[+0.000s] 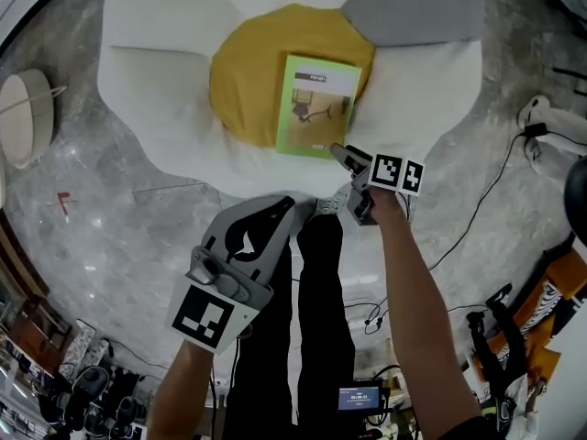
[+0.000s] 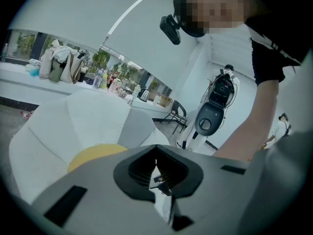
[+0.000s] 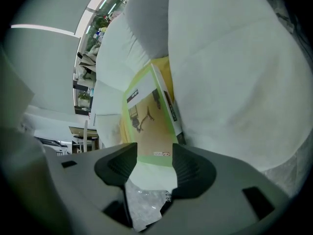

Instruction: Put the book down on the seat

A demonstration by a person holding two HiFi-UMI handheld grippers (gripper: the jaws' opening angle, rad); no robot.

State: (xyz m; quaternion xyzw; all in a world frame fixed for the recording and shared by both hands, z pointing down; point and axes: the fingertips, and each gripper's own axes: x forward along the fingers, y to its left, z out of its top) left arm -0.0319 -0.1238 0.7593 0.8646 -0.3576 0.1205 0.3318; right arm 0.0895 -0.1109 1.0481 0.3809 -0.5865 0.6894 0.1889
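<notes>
A green book (image 1: pixel 316 104) lies flat on the yellow centre cushion (image 1: pixel 243 81) of a flower-shaped seat with white petals (image 1: pixel 156 71) and one grey petal (image 1: pixel 413 7). My right gripper (image 1: pixel 339 152) is at the book's near right corner, jaws open, nothing pressed between the pads. In the right gripper view the book (image 3: pixel 149 116) lies just beyond the right gripper (image 3: pixel 154 155), with its near edge showing in the gap. My left gripper (image 1: pixel 280 207) hangs lower, over the seat's near edge, shut and empty. In the left gripper view the left gripper (image 2: pixel 156 153) points across the yellow cushion (image 2: pixel 93 155).
The seat stands on a grey marbled floor (image 1: pixel 119 218). A round pale object (image 1: pixel 27 104) is at the left. A black cable (image 1: pixel 495 191) and a white device (image 1: pixel 537 113) lie on the right. The person's black-clad legs (image 1: pixel 312 291) are below. A white machine (image 2: pixel 210 116) and a chair (image 2: pixel 178 114) stand behind.
</notes>
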